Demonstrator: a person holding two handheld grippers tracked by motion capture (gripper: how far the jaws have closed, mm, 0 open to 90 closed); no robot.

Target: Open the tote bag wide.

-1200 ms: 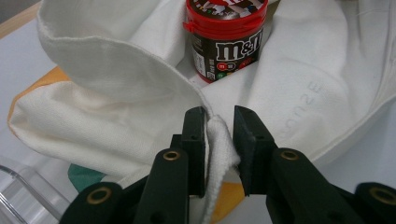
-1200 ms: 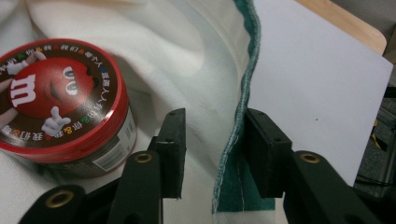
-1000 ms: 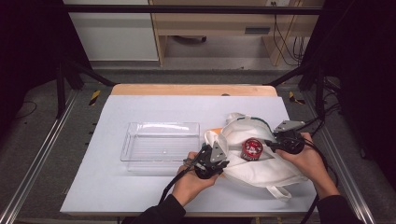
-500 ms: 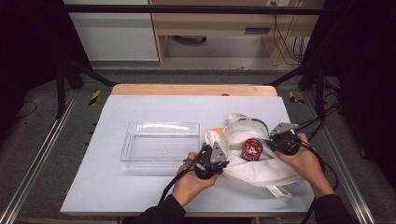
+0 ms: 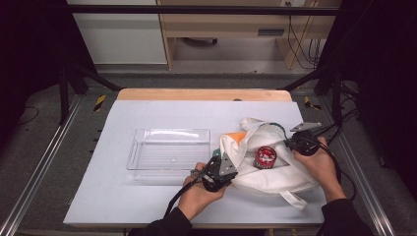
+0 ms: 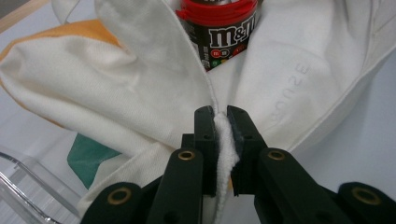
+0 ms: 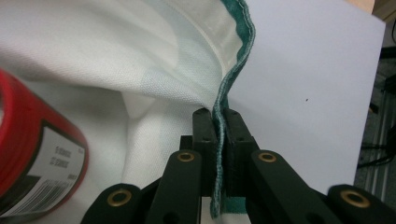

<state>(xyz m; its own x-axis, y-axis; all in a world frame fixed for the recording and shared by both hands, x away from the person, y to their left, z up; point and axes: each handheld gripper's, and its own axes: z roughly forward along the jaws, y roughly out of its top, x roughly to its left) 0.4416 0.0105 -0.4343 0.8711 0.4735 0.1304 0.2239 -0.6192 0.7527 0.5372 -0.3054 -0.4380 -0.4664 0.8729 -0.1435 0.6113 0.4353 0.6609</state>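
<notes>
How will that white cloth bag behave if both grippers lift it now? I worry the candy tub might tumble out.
The white cloth bag looks floppy: its folds sag, so it would likely droop between the left gripper and right gripper. The candy tub lies in the mouth, so it may roll inside.

Count on the table [image 5: 147,206], high view:

- One white cloth tote bag [image 5: 275,172], at 4 o'clock from the table centre; an orange patch and a green-edged rim belong to it.
- One red-lidded M&M's canister [image 5: 265,156], lying in the bag's mouth.
- One clear plastic tray [image 5: 169,148], at 8 o'clock from centre.
- Two handheld grippers: left gripper [image 5: 220,169] at 9 o'clock of the bag, right gripper [image 5: 301,139] at 2 o'clock.
- Two hands.
</notes>
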